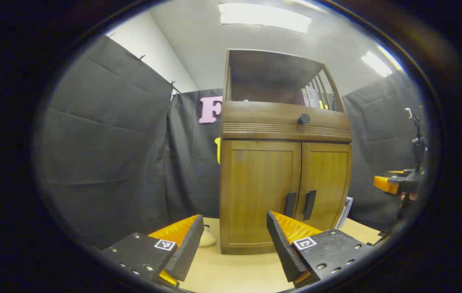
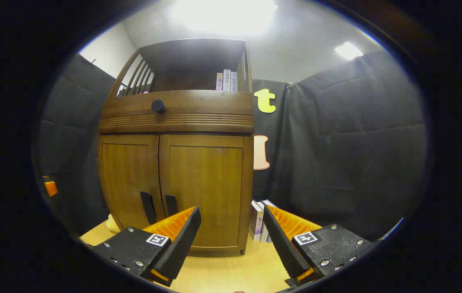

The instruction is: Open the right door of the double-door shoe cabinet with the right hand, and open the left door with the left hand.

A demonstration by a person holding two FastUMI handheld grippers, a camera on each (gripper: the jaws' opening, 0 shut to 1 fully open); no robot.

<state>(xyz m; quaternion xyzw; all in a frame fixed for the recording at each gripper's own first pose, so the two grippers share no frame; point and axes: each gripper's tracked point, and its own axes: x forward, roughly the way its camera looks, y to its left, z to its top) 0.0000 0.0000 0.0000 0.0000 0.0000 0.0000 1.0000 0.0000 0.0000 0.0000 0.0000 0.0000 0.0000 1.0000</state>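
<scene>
Shoe cabinet [image 1: 284, 179] stood on bench [image 1: 235, 272], two doors shut, two dark handles [image 1: 290, 204] side by side at the middle seam. Left gripper [image 1: 235, 240]: jaws wide, nothing held. Right gripper [image 2: 231, 232]: jaws wide, nothing held. Books [image 2: 257, 221] seen beside cabinet in right gripper view; titles unreadable.

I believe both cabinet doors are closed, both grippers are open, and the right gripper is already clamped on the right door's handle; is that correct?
Not quite: the right gripper is not on the handle. In the right gripper view it hangs open, short of the cabinet, with the right door's handle apart from its fingers. The rest holds: the left door and right door are closed, and the left gripper is open.
</scene>
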